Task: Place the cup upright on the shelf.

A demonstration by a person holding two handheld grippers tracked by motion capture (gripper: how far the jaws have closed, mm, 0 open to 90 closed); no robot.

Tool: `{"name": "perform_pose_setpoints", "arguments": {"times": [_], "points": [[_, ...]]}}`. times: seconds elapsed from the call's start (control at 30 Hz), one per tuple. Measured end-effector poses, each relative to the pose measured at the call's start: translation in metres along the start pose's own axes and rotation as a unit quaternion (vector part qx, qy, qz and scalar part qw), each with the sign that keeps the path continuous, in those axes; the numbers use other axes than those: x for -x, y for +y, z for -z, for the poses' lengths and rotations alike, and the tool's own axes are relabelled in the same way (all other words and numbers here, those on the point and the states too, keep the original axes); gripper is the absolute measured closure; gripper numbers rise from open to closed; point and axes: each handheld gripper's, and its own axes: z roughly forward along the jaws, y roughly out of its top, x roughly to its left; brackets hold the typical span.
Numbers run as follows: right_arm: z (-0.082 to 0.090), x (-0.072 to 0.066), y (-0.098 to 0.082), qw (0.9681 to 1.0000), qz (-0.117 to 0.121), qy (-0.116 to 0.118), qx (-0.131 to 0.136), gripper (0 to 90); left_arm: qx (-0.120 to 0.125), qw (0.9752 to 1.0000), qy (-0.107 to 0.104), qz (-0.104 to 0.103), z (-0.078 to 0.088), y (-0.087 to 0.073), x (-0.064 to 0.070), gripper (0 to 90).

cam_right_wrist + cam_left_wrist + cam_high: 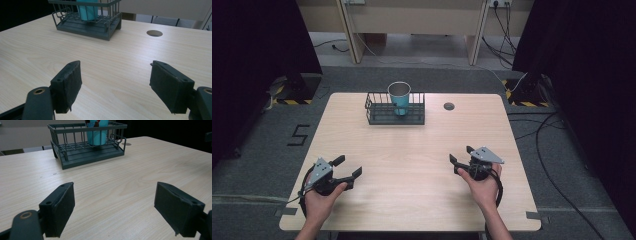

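Teal metal-rimmed cup (400,98) standing upright inside dark wire basket (377,116), far centre of pale wooden table (422,190). Left gripper (347,167) and right gripper (460,154) near edge, jaws wide apart, empty. Recommended: approach cup from above, clear of basket rails.

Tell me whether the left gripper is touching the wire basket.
Apart. The high view shows the left gripper near the table's front edge, with bare tabletop between it and the wire basket at the back.

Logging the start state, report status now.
Left gripper open, right gripper open, both holding nothing. Teal cup upright in wire basket at far side. Table between is bare.
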Motion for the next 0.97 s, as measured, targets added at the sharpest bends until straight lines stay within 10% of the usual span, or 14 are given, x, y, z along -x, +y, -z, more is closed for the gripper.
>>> {"name": "perform_pose_setpoints", "arguments": {"times": [0.97], "points": [[0.019,-0.005,-0.026,0.9991,0.001,-0.026,0.034,14.7,0.001,1.0000,-0.008,-0.003,-0.002,0.001,0.001,16.4]]}}
